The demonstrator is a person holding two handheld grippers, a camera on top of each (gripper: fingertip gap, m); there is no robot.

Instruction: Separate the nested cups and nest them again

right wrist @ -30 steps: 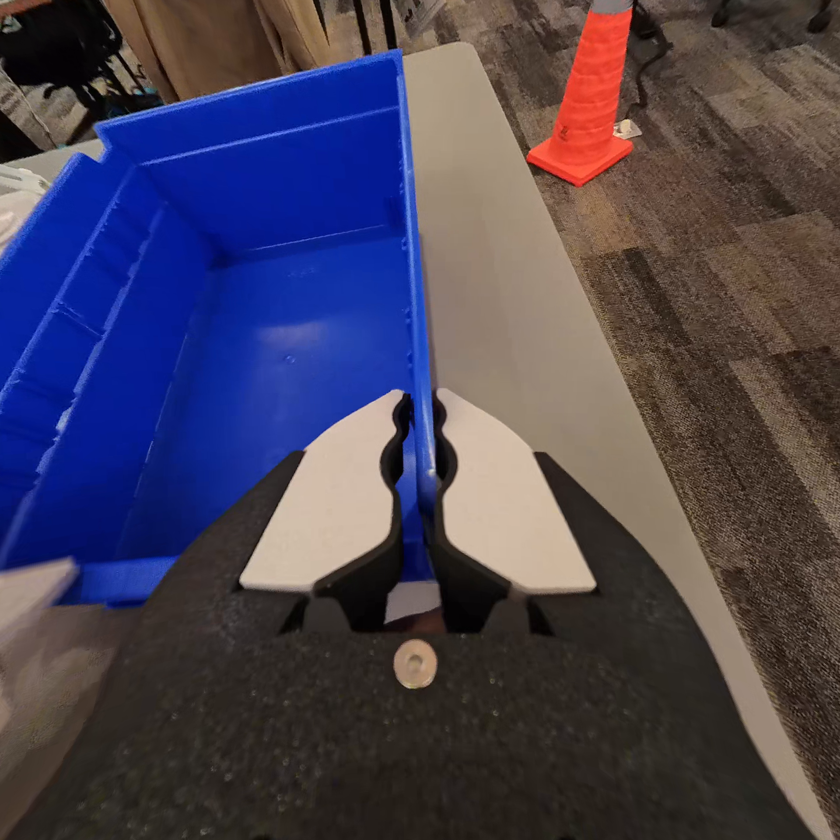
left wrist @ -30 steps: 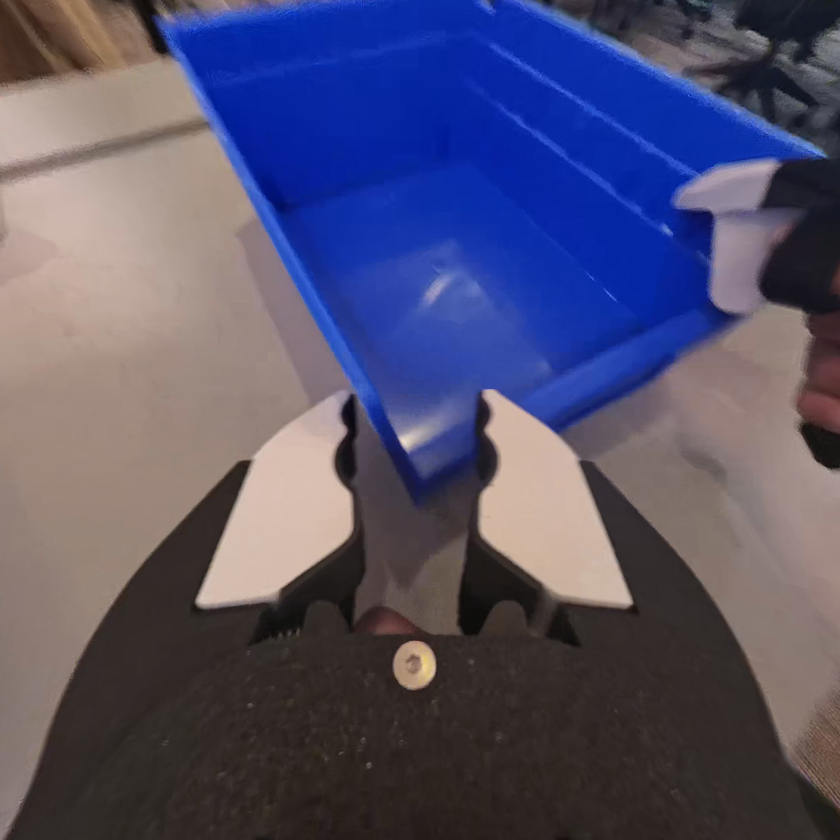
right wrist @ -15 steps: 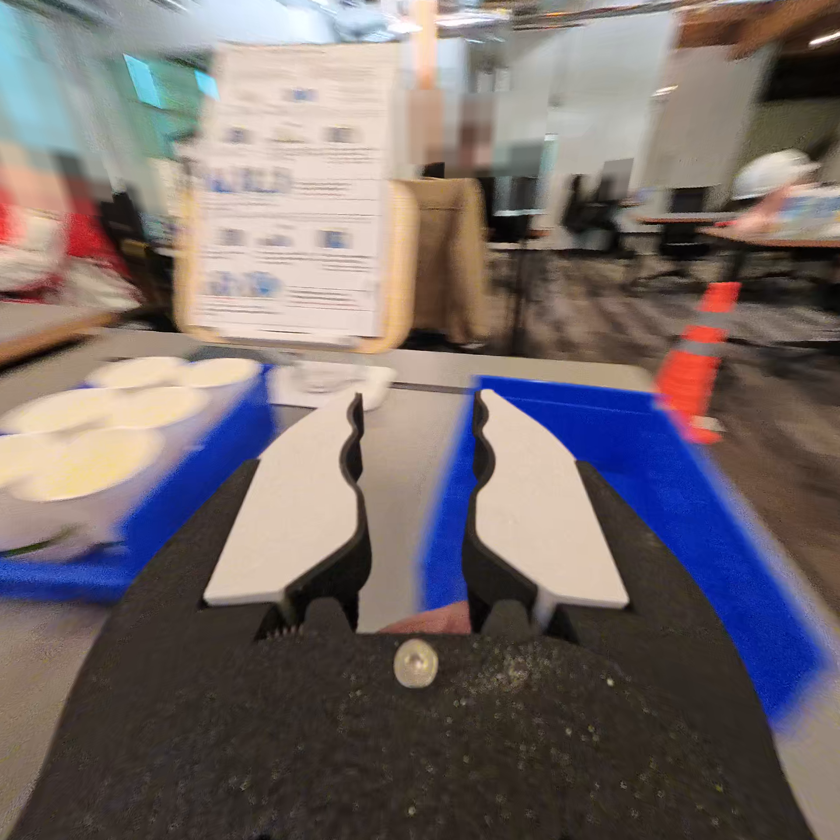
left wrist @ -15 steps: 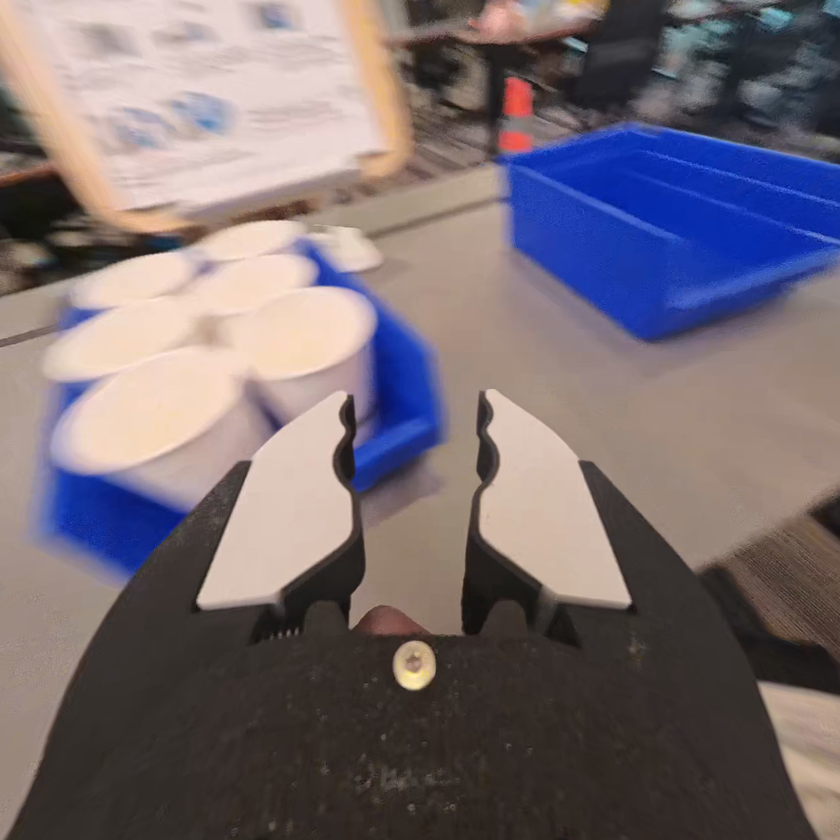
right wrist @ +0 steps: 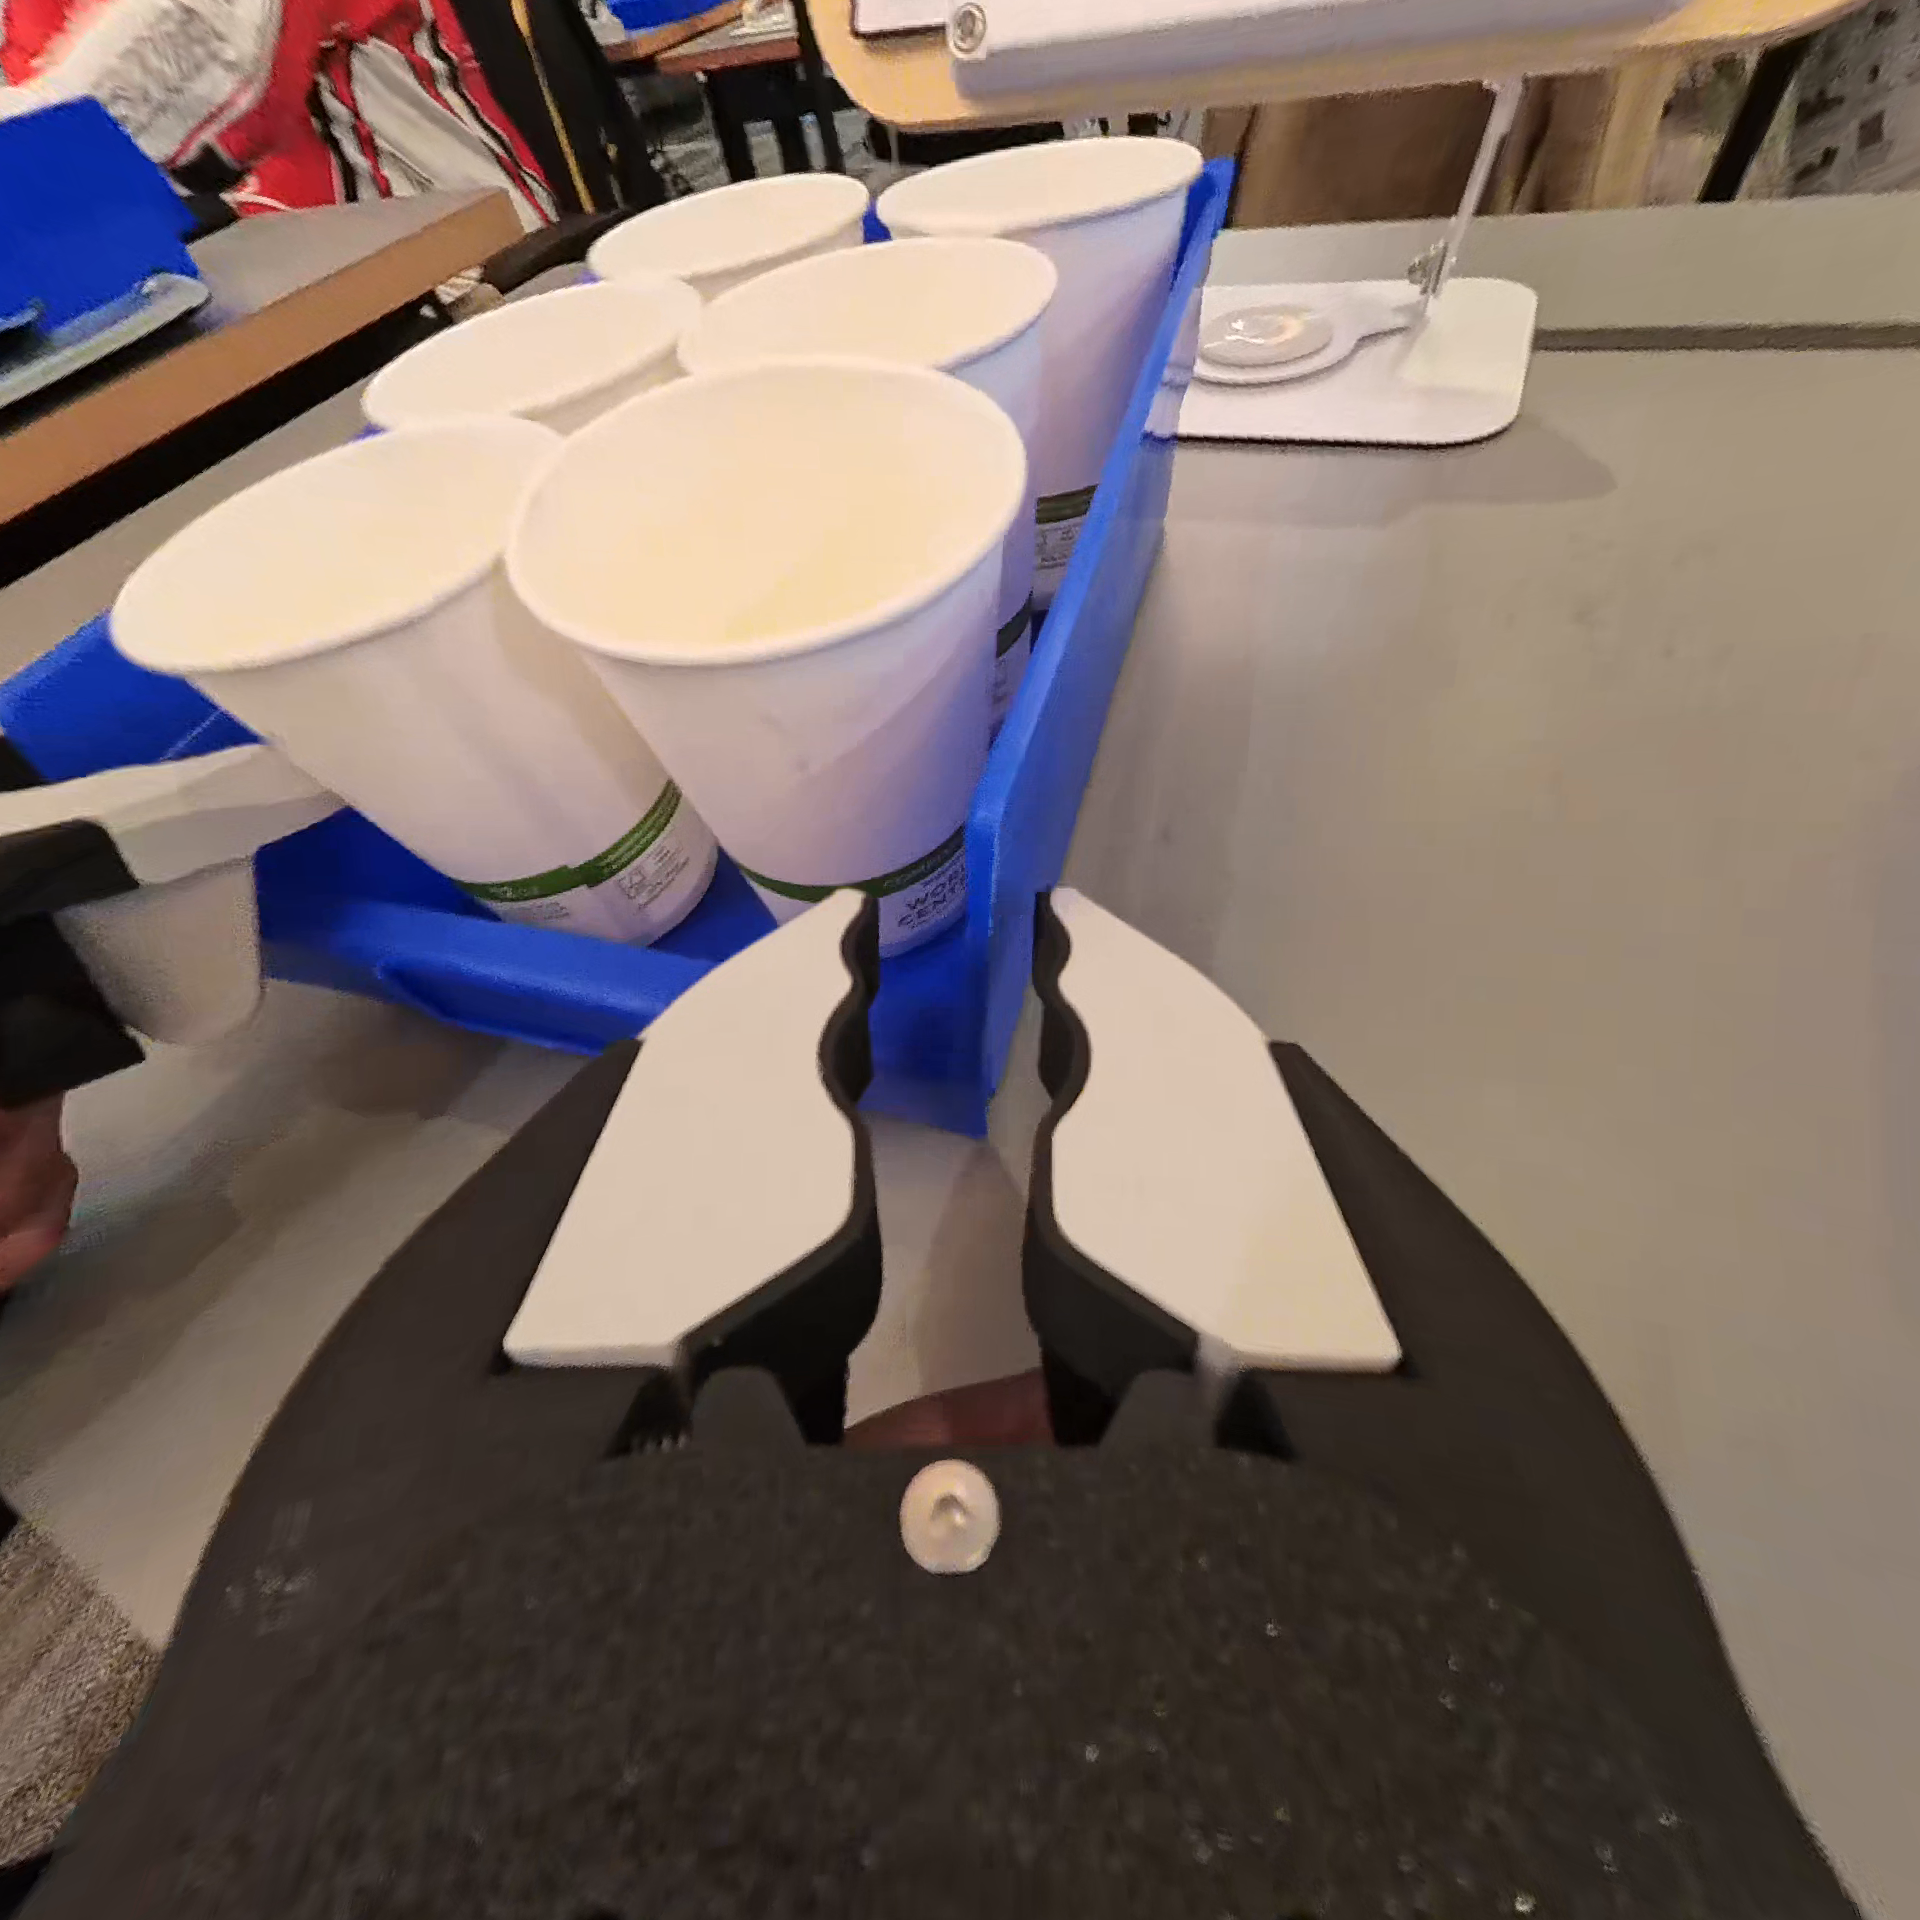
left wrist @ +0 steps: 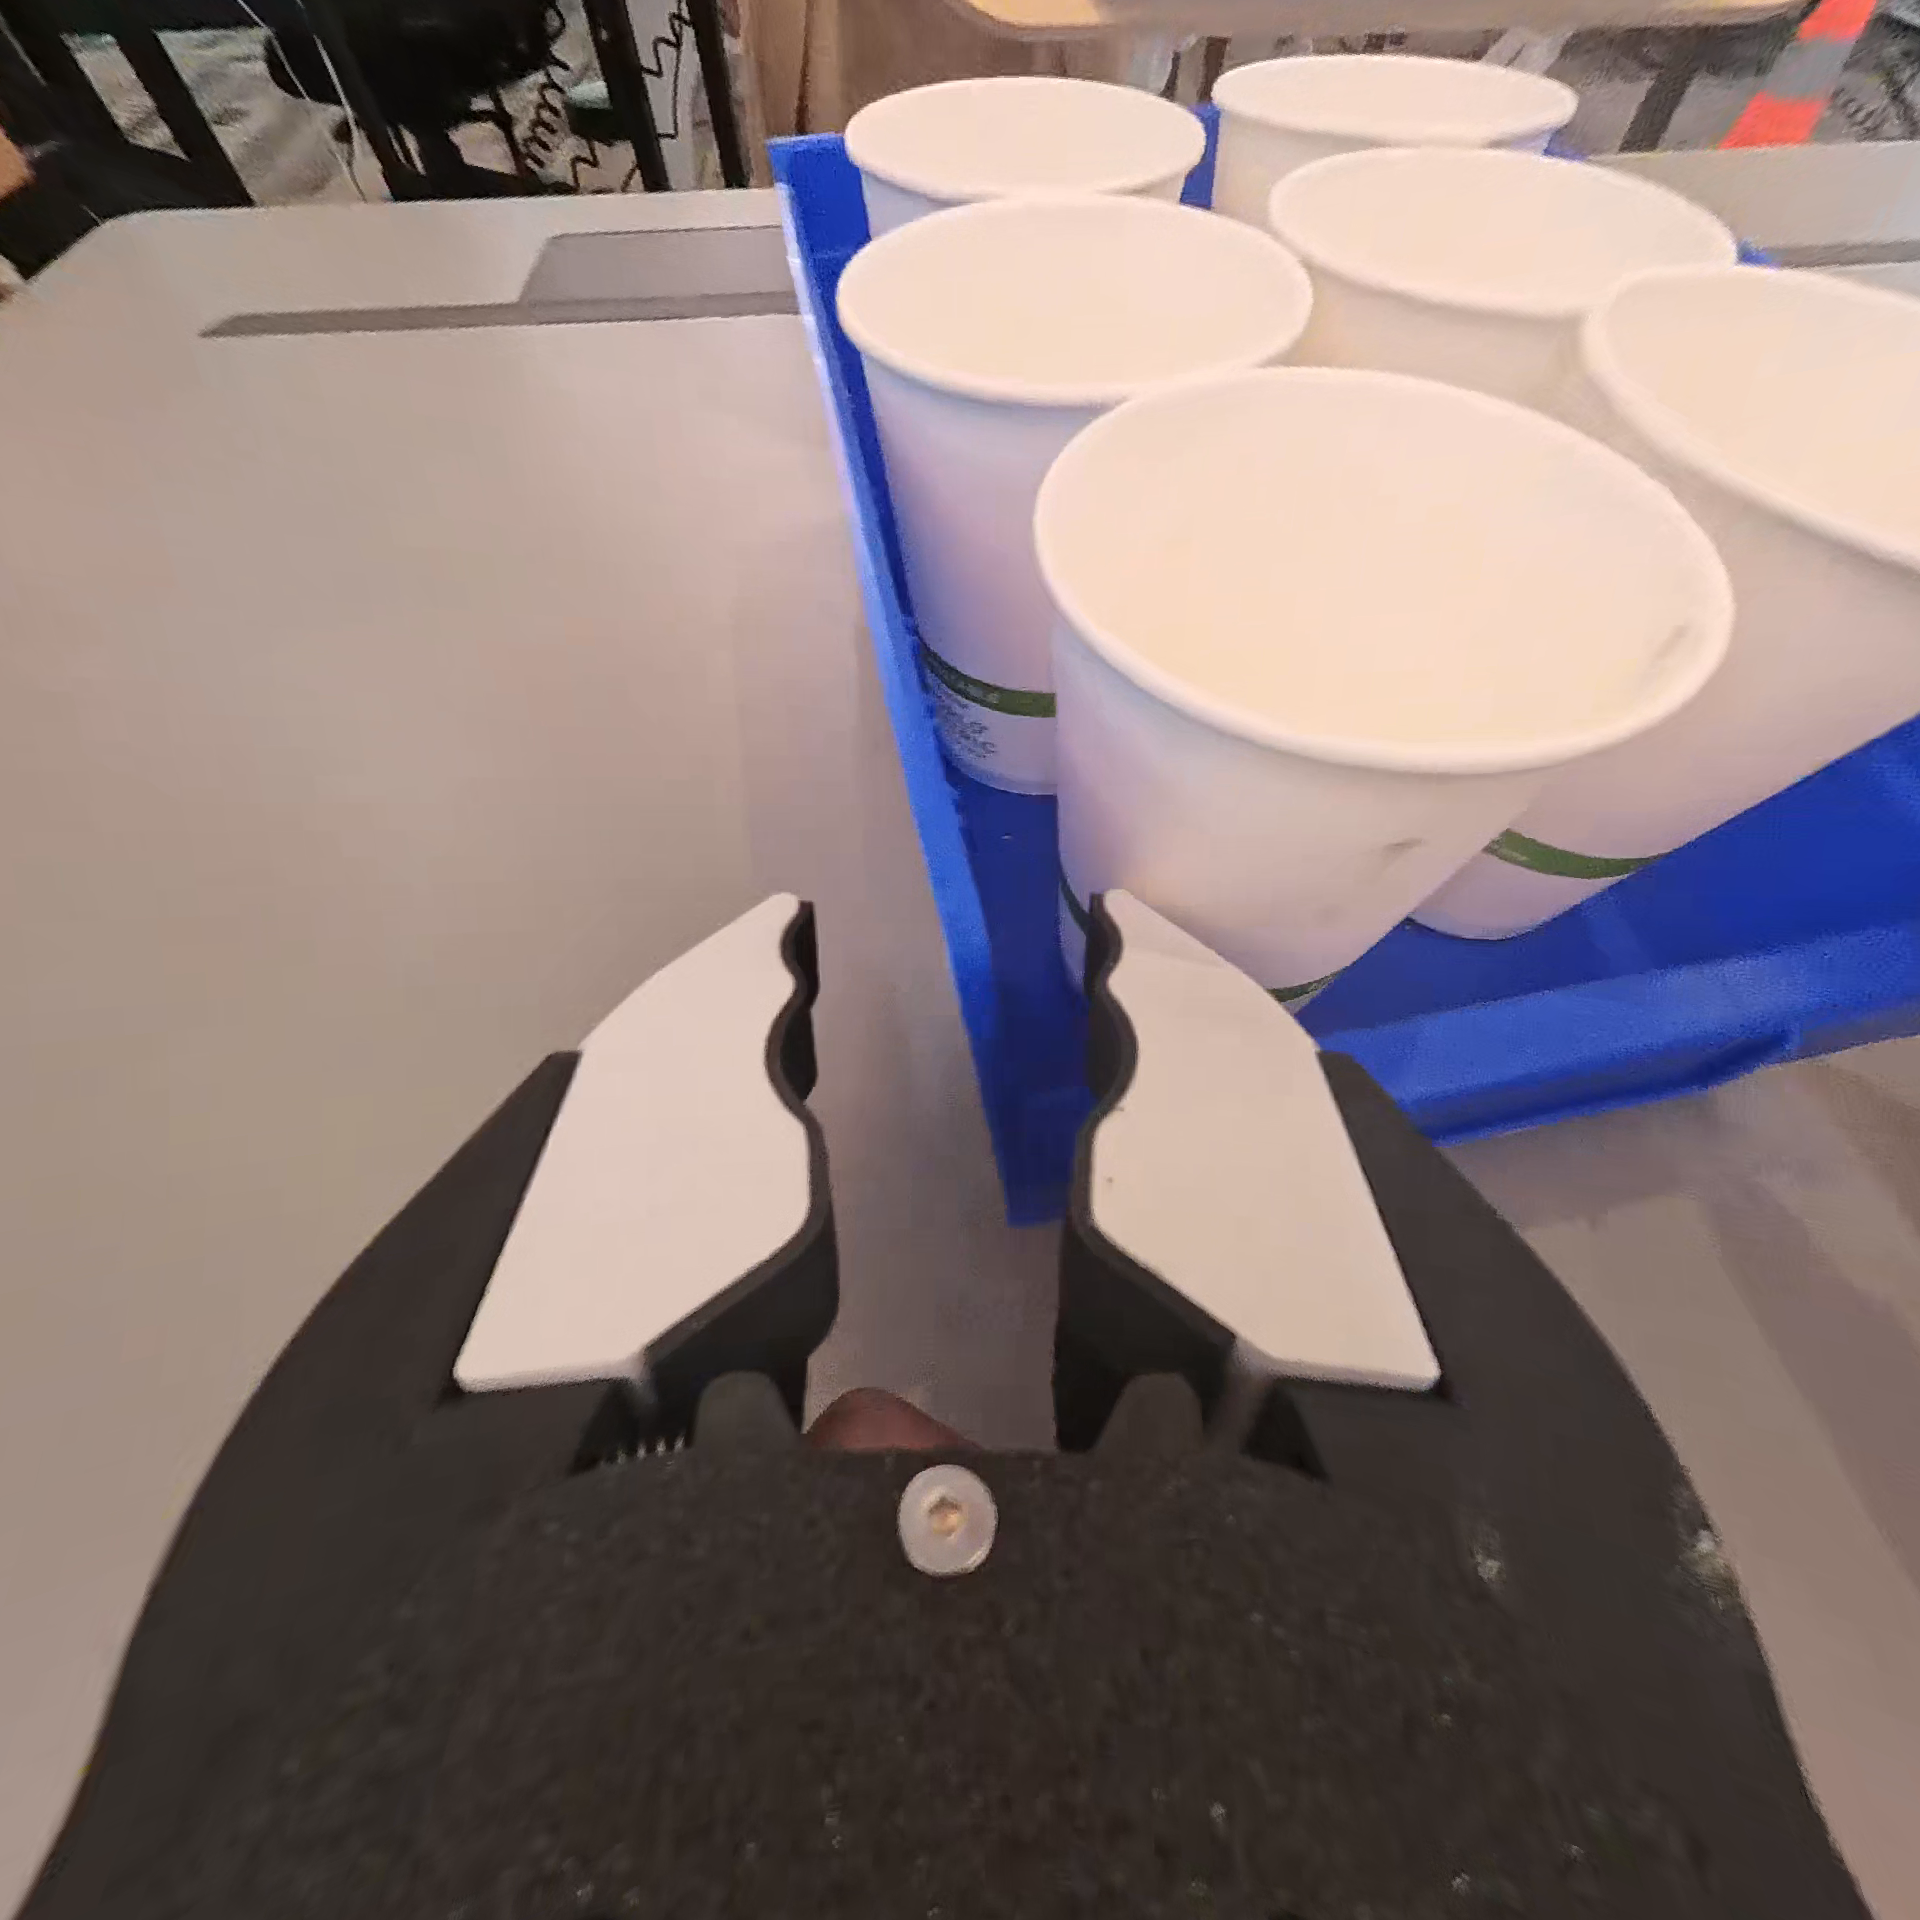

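Six white paper cups [left wrist: 1382,623] stand packed upright in an open blue plastic bin [left wrist: 966,935] on the grey tabletop [left wrist: 416,623], which keeps them steady for picking. The left gripper [left wrist: 948,925] and right gripper [right wrist: 948,914] each straddle a near corner of the bin, fingers apart and empty, probably poised to shift it; whether any cups are nested is unclear.

Matt white paper cups [left wrist: 1382,644], glossy blue plastic bin [left wrist: 966,935], smooth grey tabletop [left wrist: 416,623].
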